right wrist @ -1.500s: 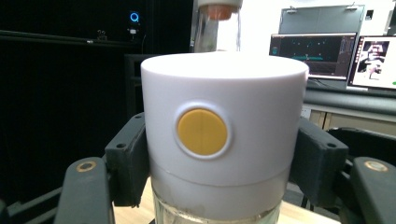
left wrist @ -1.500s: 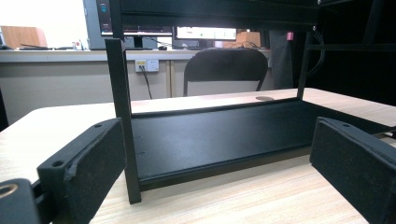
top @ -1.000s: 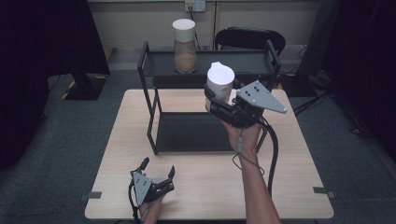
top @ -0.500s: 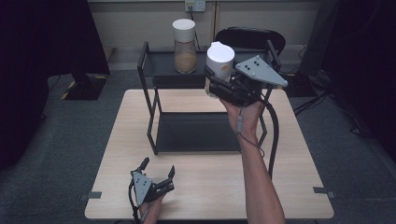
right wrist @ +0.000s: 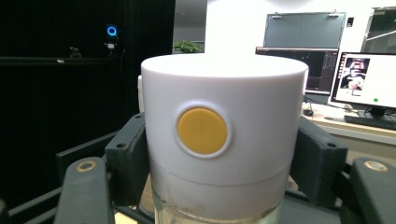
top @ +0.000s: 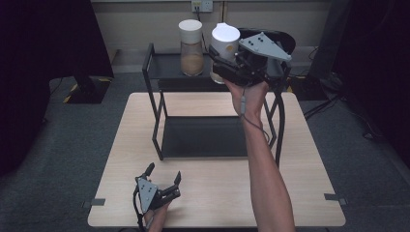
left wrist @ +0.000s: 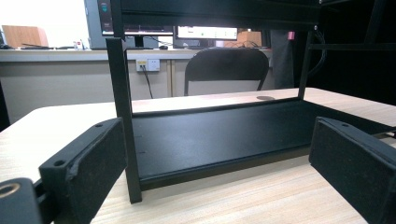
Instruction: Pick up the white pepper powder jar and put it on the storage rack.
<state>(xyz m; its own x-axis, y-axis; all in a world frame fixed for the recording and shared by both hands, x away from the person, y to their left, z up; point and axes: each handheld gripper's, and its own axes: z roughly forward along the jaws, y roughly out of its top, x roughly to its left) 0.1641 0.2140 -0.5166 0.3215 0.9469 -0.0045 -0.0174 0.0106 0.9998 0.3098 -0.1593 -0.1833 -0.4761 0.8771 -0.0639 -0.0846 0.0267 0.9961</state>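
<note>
right gripper [top: 223, 65]: black padded jaws clamped on the glass jar [right wrist: 219, 154], a cylinder with smooth white lid and round yellow button, held above the black metal shelf rack's [top: 159, 104] top tier beside a second white-lidded jar [top: 191, 47] | left gripper [top: 163, 180]: jaws apart, low over the pale wood-grain table [top: 300, 145]

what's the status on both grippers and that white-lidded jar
Right gripper shut on white-lidded glass jar, held up at black metal rack's top shelf. Left gripper open, idle on table. Second jar already shelved alongside.
</note>
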